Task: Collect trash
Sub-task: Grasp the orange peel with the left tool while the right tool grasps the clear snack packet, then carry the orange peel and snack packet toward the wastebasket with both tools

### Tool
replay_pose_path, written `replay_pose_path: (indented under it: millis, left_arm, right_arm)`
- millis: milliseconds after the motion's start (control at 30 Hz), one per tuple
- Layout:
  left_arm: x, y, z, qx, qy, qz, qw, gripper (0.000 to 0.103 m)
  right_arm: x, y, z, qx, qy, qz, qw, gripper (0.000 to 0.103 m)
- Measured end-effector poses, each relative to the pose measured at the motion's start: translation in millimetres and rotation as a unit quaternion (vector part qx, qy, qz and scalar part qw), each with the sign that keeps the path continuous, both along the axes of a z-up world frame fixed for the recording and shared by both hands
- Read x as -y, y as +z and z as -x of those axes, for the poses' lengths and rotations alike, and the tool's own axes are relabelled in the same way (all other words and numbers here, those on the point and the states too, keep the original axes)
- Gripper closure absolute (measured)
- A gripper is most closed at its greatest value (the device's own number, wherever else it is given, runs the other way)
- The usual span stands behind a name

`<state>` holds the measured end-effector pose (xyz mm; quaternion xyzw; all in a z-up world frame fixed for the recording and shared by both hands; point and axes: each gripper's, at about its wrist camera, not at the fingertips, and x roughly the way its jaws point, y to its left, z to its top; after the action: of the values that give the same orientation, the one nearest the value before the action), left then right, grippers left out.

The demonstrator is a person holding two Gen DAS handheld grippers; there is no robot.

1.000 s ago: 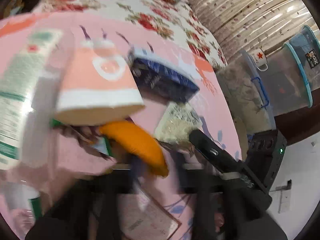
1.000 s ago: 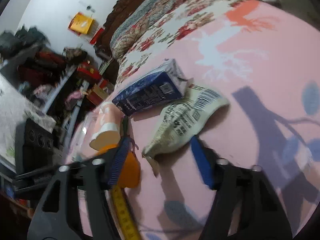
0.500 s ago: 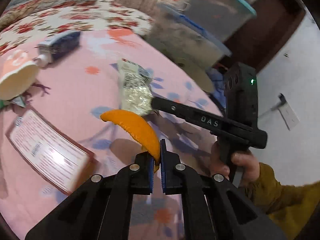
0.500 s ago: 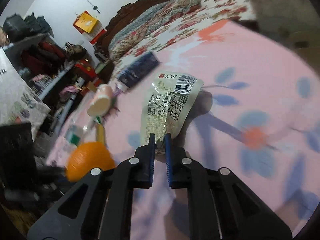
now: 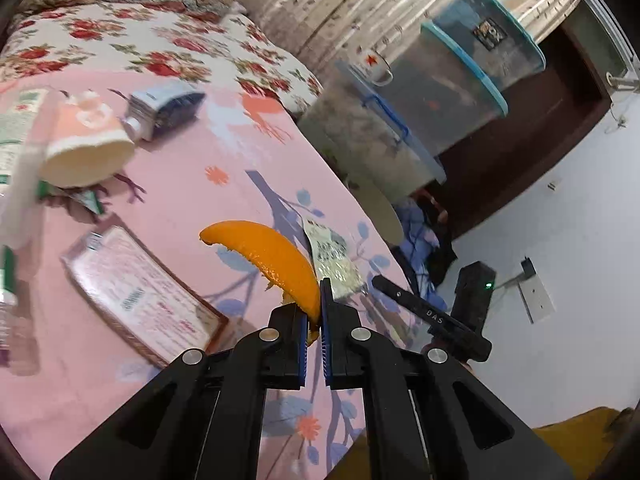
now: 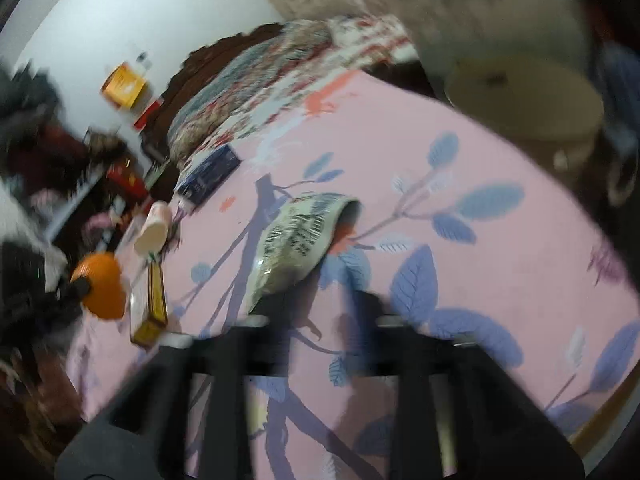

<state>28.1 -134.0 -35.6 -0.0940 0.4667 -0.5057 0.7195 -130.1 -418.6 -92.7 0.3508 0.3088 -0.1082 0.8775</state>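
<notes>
Left wrist view: left gripper (image 5: 314, 312) is clamped on an orange peel (image 5: 268, 256), held above the pink sheet (image 5: 224, 148). Right gripper (image 6: 316, 316) is blurred; its grip cannot be told, with the snack wrapper (image 6: 298, 240) at its fingertips

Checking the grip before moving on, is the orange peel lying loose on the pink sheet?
No, the left gripper holds the orange peel clamped.
</notes>
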Motion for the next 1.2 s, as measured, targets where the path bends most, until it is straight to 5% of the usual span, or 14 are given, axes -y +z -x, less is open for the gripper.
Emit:
replay_pose_path:
  millis: [33,167,333,433,567,833,1200]
  left_arm:
    - [-2,2,0,0.002,0.003,0.001,1.0000,0.098]
    - [0,2,2,0.006,0.001,-0.007,1.0000,0.098]
    - [9,-4,1,0.002,-0.010,-0.014,0.9999,0.098]
    - [7,-4,2,0.011,-0.008,-0.017,0.9998,0.098]
    - [-2,-4,-6,0.007,0.008,-0.016,0.9998,0.098]
    - [12,-6,-18,-0.002,0.005,-0.027,0.9996,0.098]
    - [144,-14,-17,0.010,-0.101,-0.055,0.9933,0.098]
  right_arm:
    - [-1,-1,0,0.005,-0.009,-0.006,1.000,0.006]
    - [-15,5,-16,0.010,0.017,0.025,0.999,0.008]
    - [-43,3,-64,-0.060,0.063,0.102,0.991,0.006]
    - [-57,4,-77,-0.071,0.094,0.131,0.984,0.016]
    - [-68,6,-78,-0.065,0.126,0.172,0.975,0.068]
    - [-36,13,-54,-0.014,0.076,0.131,0.988,0.081]
    - [28,10,-16,0.011,-0.001,0.090,0.996,0.081]
